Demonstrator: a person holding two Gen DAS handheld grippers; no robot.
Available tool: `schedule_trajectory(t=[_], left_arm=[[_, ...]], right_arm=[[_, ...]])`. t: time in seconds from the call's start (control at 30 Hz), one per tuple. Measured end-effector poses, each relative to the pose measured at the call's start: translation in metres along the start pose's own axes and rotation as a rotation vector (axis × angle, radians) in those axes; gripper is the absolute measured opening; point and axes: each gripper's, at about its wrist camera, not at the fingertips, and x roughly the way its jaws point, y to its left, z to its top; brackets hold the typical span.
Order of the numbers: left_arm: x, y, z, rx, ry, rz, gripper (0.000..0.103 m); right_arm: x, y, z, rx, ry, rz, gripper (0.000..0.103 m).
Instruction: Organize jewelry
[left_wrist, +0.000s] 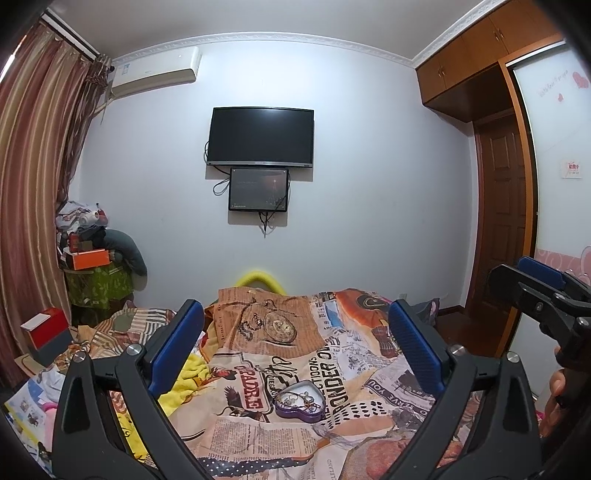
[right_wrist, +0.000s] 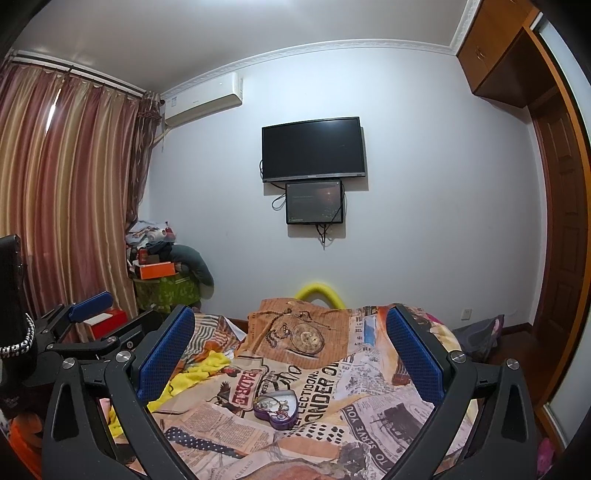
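Bedroom scene, patchwork-print bedspread as work surface.

Left wrist view: your left gripper hangs released, jaws spread wide and empty, above the purple heart-shaped tin, which sits open on the quilt holding a tangle of jewelry. Your right gripper shows at the right edge, also holding nothing.

Right wrist view: your right gripper is likewise spread and empty, tin below it and slightly left. Soft bedding may let the tin tip if you press its rim; tangled chains may drag neighbours out, and small pieces could vanish against the busy print.
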Motion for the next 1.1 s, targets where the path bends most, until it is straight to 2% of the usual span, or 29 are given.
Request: schedule_trajectory(t=[0.5, 1.1], left_arm=[[0.0008, 0.0025, 0.0002, -0.011, 0.013, -0.037, 0.101], [0.0007, -0.0014, -0.0010, 0.004, 0.008, -0.036, 0.101]], right_arm=[[-0.0011, -0.0014, -0.0006, 0.002, 0.003, -0.003, 0.103], [-0.0041, -0.0019, 0.0000, 0.002, -0.001, -0.012, 0.103]])
